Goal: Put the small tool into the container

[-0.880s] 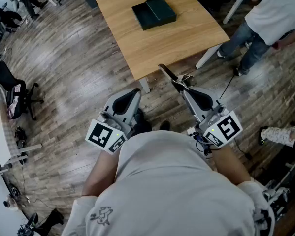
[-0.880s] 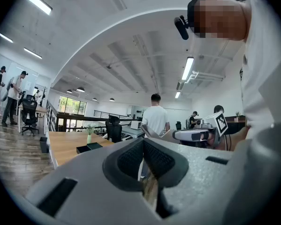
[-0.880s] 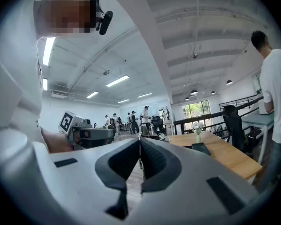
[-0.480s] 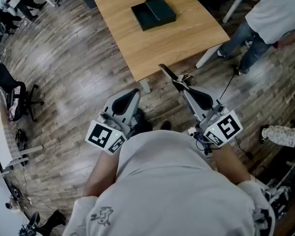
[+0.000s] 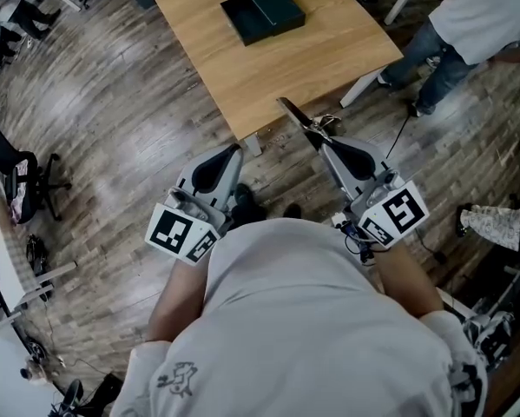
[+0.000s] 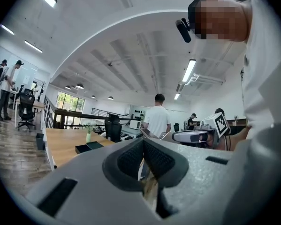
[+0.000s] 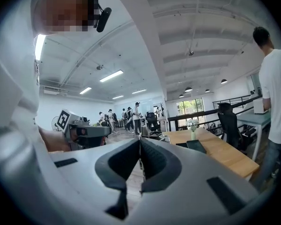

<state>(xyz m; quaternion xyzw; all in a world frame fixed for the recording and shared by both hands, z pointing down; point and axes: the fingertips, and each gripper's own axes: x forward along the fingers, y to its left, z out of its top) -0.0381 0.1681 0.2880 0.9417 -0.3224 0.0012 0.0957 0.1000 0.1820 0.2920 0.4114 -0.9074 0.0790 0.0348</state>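
Both clamped shut, empty as far as we see: left gripper [image 6: 142, 146] and right gripper [image 7: 139, 146] held level at waist, probably a transit pose. Dark container [image 5: 261, 11] sits top-centre on table [image 5: 312, 55]; small tool not discernible.

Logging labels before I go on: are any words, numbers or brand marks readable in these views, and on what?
No readable text in any view.
Left marker cube: black-and-white square pattern only, no letters.
Right marker cube: the same, a pattern and no text.
Shirt print: a small graphic, too small to read.
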